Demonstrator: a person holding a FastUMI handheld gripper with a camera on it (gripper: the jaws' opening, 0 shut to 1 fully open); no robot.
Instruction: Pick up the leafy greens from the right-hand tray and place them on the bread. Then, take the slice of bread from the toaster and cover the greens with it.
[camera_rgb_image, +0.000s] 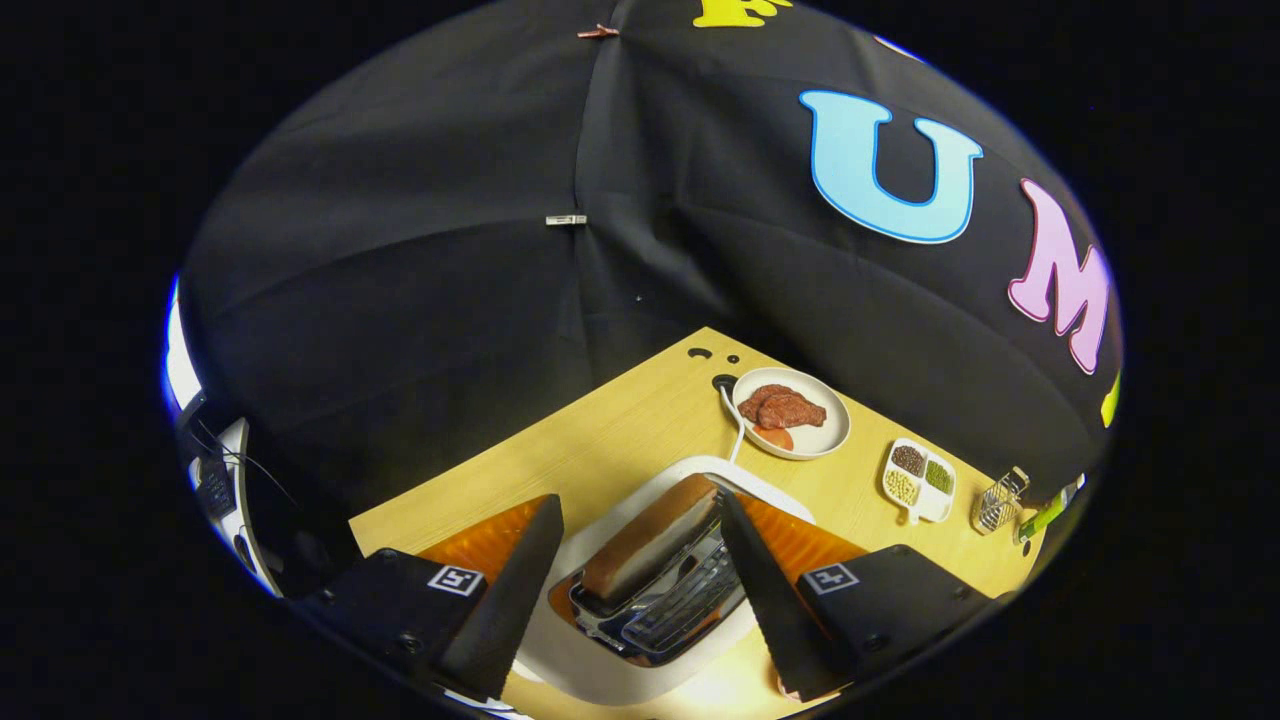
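Note:
A white toaster stands on the wooden table, right below me. A brown-crusted slice of bread sticks up out of its far slot, and the near chrome slot holds nothing. My gripper hovers above the toaster, open. One finger is on each side of the bread and neither touches it.
Beyond the toaster, a white plate carries brown patties and a tomato slice. To its right are a small divided dish of beans and seeds and a little wire rack. The toaster's white cable runs to a table hole.

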